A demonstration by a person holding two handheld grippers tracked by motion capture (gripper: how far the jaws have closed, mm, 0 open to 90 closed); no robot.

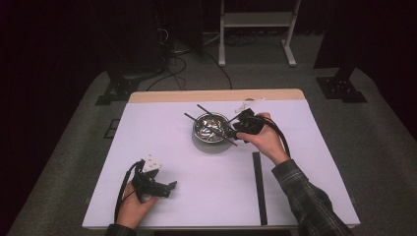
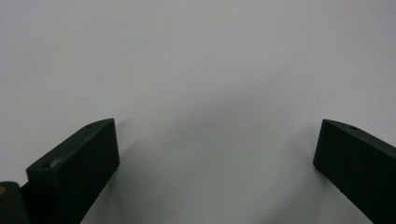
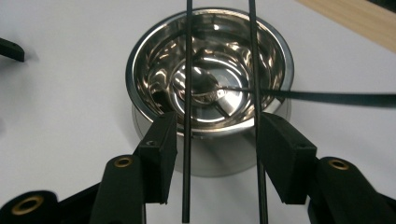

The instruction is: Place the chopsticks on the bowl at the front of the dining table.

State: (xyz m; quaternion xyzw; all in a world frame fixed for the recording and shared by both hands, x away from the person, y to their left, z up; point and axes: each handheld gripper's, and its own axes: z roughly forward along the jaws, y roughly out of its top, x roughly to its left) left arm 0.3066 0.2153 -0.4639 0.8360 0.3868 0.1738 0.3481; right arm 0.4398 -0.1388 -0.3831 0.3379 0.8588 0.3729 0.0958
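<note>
A shiny metal bowl (image 1: 210,129) (image 3: 136,60) stands at the middle back of the white table cover. Two thin black sticks (image 1: 196,120) (image 3: 187,140) lie side by side across its rim. A spoon (image 3: 205,86) rests inside, its dark handle reaching over the rim. My right gripper (image 1: 233,129) (image 3: 218,128) is at the bowl's right side and is open. Both sticks pass between its jaws, the right stick close against the right jaw. My left gripper (image 1: 170,186) (image 2: 217,154) rests open near the front left, over bare white surface.
A long black strip (image 1: 258,187) lies on the cover at the front right. A pale utensil (image 1: 249,104) sits near the wooden far edge (image 1: 216,96). A dark object (image 3: 10,49) lies left of the bowl in the right gripper view.
</note>
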